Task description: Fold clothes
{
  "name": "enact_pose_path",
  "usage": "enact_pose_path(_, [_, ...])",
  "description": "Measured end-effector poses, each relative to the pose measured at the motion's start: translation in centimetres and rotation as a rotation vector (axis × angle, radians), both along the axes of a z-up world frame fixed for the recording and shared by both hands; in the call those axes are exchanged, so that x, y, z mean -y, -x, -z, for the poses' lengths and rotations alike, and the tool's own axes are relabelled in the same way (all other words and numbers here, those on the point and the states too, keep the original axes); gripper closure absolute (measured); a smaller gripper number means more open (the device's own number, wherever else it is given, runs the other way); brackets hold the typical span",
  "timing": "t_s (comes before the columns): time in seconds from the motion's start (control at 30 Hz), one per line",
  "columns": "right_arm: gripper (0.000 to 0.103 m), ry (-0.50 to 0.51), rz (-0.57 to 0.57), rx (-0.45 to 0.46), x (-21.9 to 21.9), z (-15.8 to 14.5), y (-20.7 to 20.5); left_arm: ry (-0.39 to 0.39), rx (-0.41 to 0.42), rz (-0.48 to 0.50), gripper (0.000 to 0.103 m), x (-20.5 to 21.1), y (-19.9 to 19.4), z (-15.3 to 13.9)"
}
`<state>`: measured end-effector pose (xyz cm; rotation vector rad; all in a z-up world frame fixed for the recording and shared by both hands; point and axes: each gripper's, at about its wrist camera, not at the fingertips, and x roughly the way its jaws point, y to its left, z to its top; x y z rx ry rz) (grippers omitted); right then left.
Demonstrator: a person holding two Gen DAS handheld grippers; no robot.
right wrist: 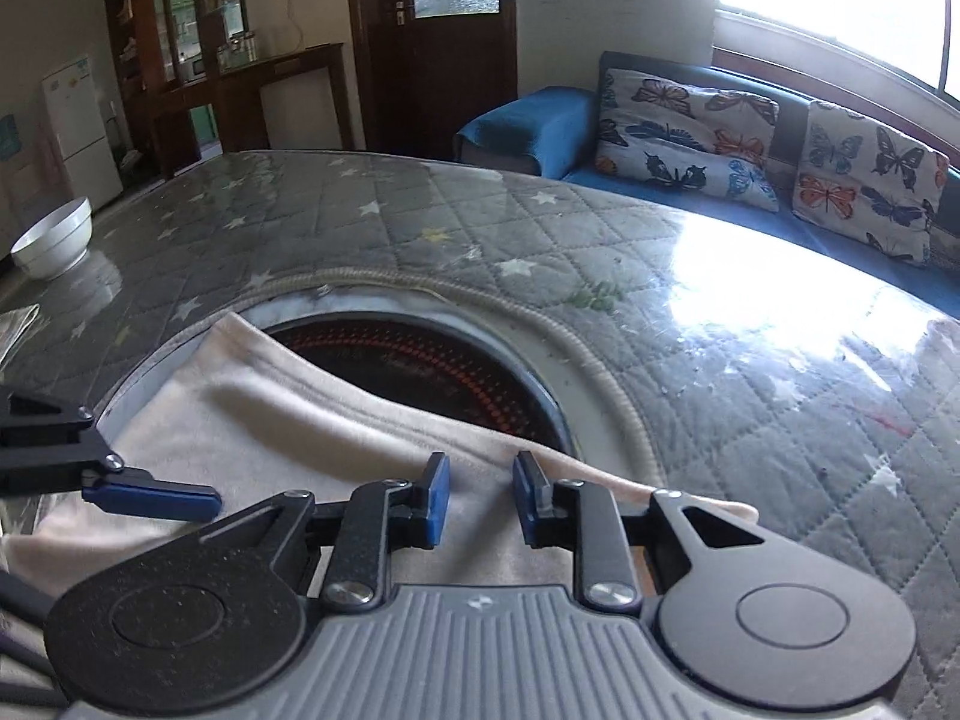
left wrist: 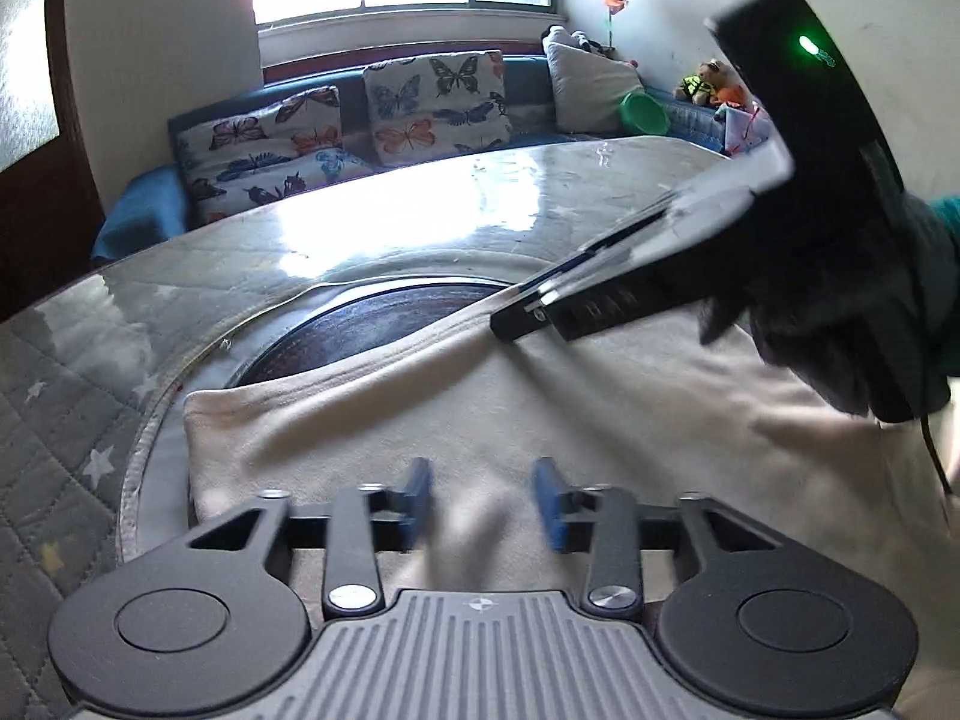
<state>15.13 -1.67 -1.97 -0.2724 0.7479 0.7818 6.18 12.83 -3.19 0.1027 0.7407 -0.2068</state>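
Observation:
A cream garment lies flat on the table, and its far edge crosses a dark round hotplate set into the tabletop. My left gripper hovers open over the garment's near part, with nothing between its blue pads. My right gripper is open too, its pads just above the garment's far edge. In the left wrist view the right gripper comes in from the right, held by a dark-gloved hand. One blue finger of the left gripper shows in the right wrist view.
The table has a grey quilted star cover under clear plastic. A white bowl stands at its far left corner. A blue sofa with butterfly cushions runs behind, with a green bowl and toys on it.

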Motion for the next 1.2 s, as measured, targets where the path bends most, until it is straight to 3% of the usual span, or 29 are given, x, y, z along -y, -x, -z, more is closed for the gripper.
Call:
enact_pose_path(0.1, [0.069,0.002,-0.027,0.01,-0.3,-0.4,0.5,0.016,0.0,-0.001,0.054,-0.2,0.4,0.1])
enact_pose_path(0.23, [0.065,0.025,-0.05,0.027,-1.9,0.4,0.6,0.028,0.005,0.0,0.047,-0.2,1.1,0.2])
enact_pose_path(0.37, [0.045,0.035,-0.027,0.044,-2.2,0.6,0.1,0.038,-0.002,0.008,0.038,-0.3,1.9,0.2])
enact_pose_path(0.57, [0.037,0.044,0.022,0.069,-2.1,0.7,-0.9,0.023,-0.007,-0.01,0.032,-1.1,3.2,0.2])
enact_pose_path(0.7, [0.036,0.051,0.025,0.077,-1.3,0.0,-0.6,0.037,-0.002,-0.067,0.032,-2.3,4.2,-0.2])
enact_pose_path(0.77, [0.031,0.054,0.001,0.086,-0.5,-0.7,0.3,0.038,0.005,-0.112,0.032,-2.9,4.8,-0.5])
enact_pose_path(0.97, [0.026,0.098,-0.083,0.097,2.2,-1.8,4.8,0.042,0.035,-0.283,0.037,-4.3,5.9,-1.4])
enact_pose_path(1.2, [0.022,0.16,-0.18,0.109,4.5,-1.4,10.2,-0.044,0.03,-0.426,0.039,-4.9,8.3,-0.7])
